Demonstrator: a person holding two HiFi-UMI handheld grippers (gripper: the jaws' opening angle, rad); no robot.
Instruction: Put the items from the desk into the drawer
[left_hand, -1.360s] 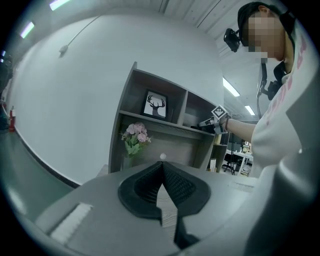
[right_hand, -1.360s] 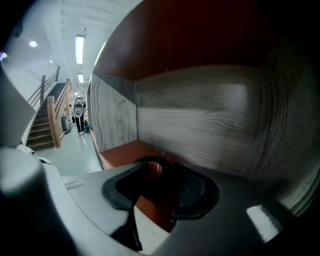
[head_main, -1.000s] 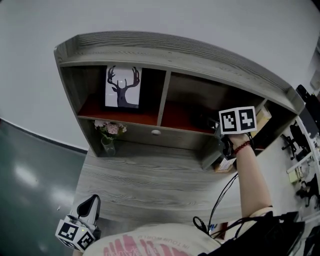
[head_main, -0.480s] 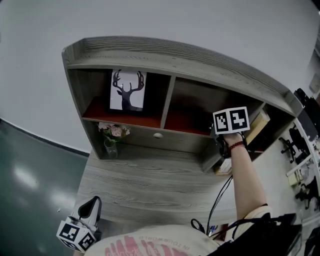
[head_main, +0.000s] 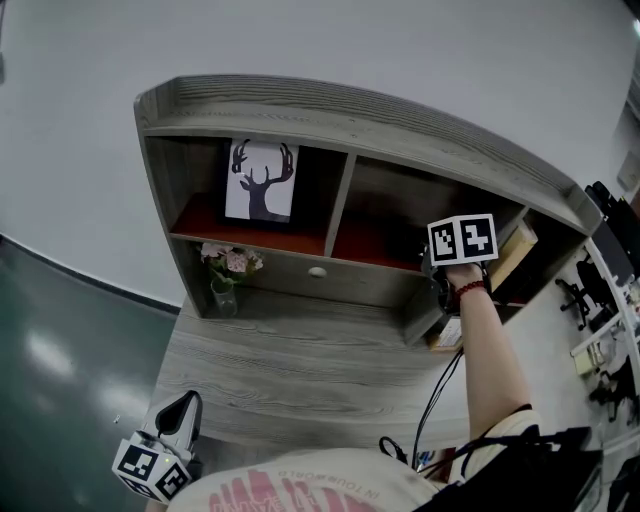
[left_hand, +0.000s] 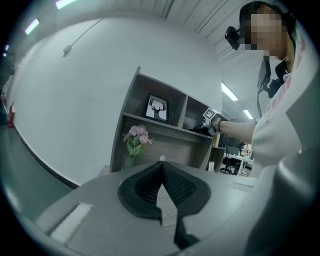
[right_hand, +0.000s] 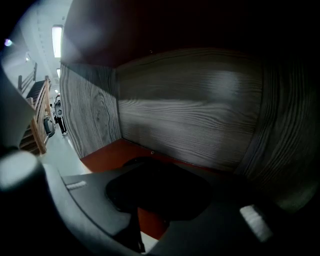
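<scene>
My right gripper (head_main: 440, 262) reaches into the right cubby of the desk's shelf unit (head_main: 350, 110), its marker cube in front of the opening. In the right gripper view its jaws (right_hand: 155, 185) hang over the cubby's red floor (right_hand: 107, 152). They have just been closing, and a flat black item (right_hand: 137, 164) sits dark between the pads. The drawer (head_main: 340, 275) with its white knob (head_main: 317, 271) is closed under the cubbies. My left gripper (head_main: 186, 405) is low at the desk's near left edge, shut and empty (left_hand: 162, 167).
A vase of pink flowers (head_main: 224, 275) stands at the desk's back left, and a deer picture (head_main: 262, 180) leans in the left cubby. A box or book (head_main: 515, 255) leans in the right-hand shelf. A cable (head_main: 435, 400) hangs by my right arm.
The head view has shifted, so the shelf sits further right in the picture. My right gripper has tipped slightly inside the cubby. The left gripper has not moved.
</scene>
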